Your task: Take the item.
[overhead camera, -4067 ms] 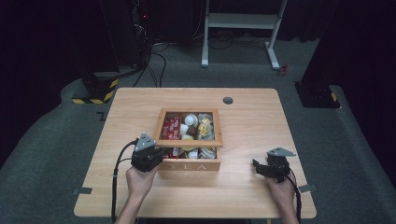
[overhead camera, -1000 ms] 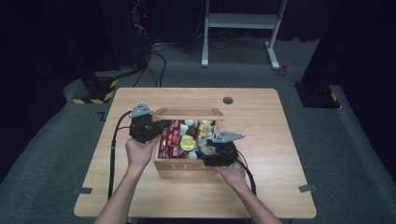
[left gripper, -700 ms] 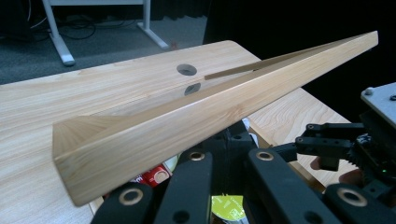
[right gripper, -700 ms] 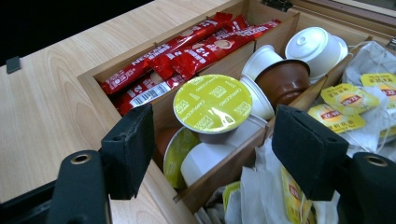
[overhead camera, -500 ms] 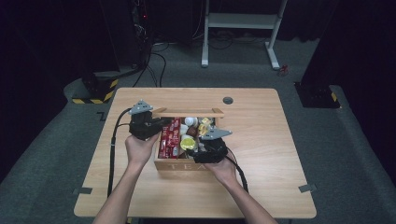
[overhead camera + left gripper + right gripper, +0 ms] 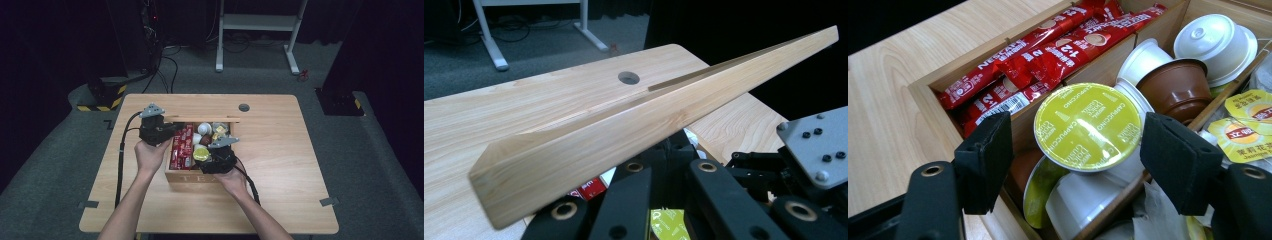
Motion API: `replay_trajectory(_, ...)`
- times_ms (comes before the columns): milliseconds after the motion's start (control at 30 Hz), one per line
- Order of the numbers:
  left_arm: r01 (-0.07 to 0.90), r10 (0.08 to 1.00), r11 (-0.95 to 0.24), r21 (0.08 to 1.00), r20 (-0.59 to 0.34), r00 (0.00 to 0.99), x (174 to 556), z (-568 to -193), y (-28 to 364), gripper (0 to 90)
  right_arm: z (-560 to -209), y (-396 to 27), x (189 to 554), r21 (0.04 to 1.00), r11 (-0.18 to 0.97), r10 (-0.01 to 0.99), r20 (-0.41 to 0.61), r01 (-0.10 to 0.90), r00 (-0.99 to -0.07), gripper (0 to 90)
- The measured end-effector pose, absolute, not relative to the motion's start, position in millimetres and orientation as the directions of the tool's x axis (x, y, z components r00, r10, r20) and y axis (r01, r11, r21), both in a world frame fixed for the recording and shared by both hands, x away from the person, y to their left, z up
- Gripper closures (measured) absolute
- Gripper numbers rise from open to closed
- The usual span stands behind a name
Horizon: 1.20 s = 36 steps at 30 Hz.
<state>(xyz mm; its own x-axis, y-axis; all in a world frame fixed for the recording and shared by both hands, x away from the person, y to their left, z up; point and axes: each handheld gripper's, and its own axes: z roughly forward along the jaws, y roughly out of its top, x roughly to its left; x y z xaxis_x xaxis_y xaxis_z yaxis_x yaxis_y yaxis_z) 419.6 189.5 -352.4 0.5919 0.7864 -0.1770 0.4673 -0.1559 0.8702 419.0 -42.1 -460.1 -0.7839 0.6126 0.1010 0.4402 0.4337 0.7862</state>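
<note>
A wooden tea box stands mid-table with its lid raised. My left gripper is shut on the lid's left end; in the left gripper view the lid slants across above that gripper. My right gripper reaches into the box from the front right. In the right gripper view a yellow-green cappuccino capsule lies between the pads of the right gripper. The jaws have just been closing, but a gap shows on each side.
Red coffee sachets fill the box's left compartment. White and brown capsules lie behind the yellow-green one, with yellow tea bags to the right. The table has a cable hole behind the box.
Four seconds ago both grippers were at the table's front. Over the last second the right gripper slid left over the middle compartment to the capsule, while the left kept the lid up.
</note>
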Motion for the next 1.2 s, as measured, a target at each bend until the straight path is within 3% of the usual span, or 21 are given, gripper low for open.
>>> replay_trajectory(367,0.467,0.783,-0.154,0.871,-0.181,0.596,419.5,-352.8,189.9,90.0,-462.3,-23.8,420.1,0.755,0.465,0.657,0.055,0.461,-0.752,28.4)
replay_trajectory(467,0.467,0.782,-0.154,0.871,-0.182,0.597,419.5,-352.8,190.1,90.0,-463.3,-19.1,419.7,0.744,0.481,0.666,0.033,0.463,-0.746,30.2)
replay_trajectory(600,0.468,0.777,-0.153,0.870,-0.187,0.601,419.7,-352.8,190.6,90.0,-464.9,-15.9,418.6,0.727,0.512,0.668,-0.002,0.457,-0.745,39.2)
replay_trajectory(1200,0.476,0.776,-0.145,0.867,-0.199,0.599,419.4,-353.3,190.6,90.0,-463.9,-20.2,416.4,0.749,0.483,0.675,0.012,0.454,-0.738,40.9)
